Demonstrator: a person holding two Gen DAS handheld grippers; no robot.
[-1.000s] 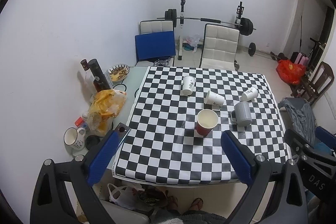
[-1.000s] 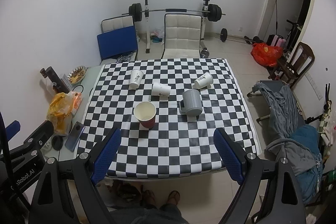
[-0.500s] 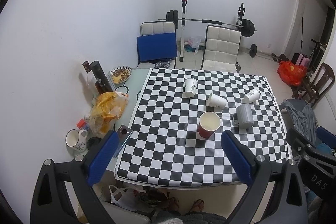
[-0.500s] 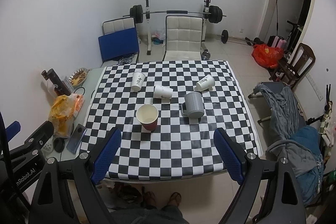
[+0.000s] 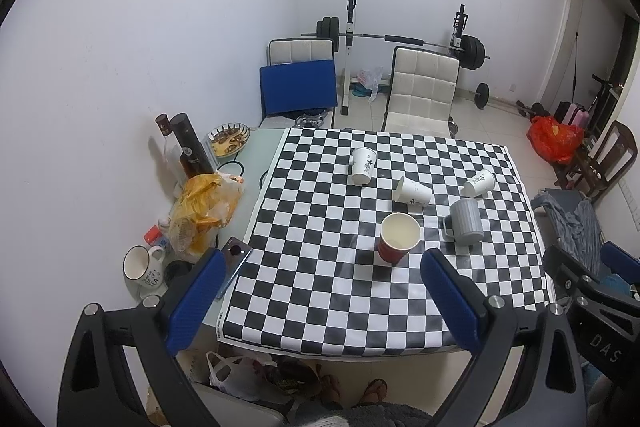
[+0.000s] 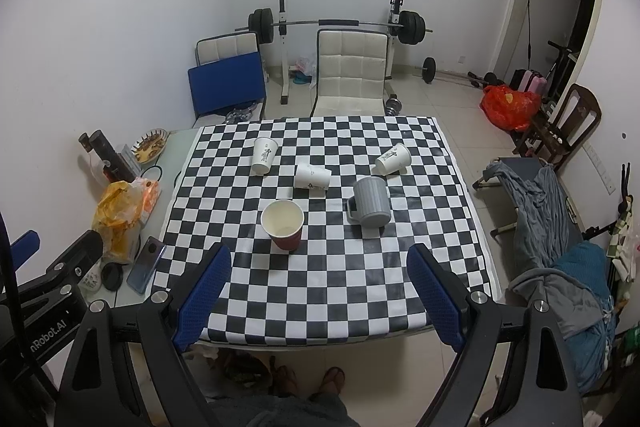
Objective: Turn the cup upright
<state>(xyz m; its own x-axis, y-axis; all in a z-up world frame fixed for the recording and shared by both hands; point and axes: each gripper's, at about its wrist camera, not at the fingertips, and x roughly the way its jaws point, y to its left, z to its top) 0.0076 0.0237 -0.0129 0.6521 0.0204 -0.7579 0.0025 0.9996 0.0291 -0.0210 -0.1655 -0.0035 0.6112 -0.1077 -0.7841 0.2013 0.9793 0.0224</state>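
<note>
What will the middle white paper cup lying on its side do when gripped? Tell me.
The middle white paper cup looks thin-walled, so it probably dents under a firm squeeze. Lying on its side, it may roll in an arc if nudged. Likely very light.

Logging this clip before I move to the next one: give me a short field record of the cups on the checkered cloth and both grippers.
surface: checkered tablecloth
red cup: upright, open end up, looks empty
grey mug: upside down, handle toward the red cup
white paper cup, far left: upside down
white paper cup, middle: lying on its side
white paper cup, far right: lying on its side
left gripper: open, above the near table edge, holding nothing
right gripper: open, holding nothing
cups in contact with a gripper: none
</note>
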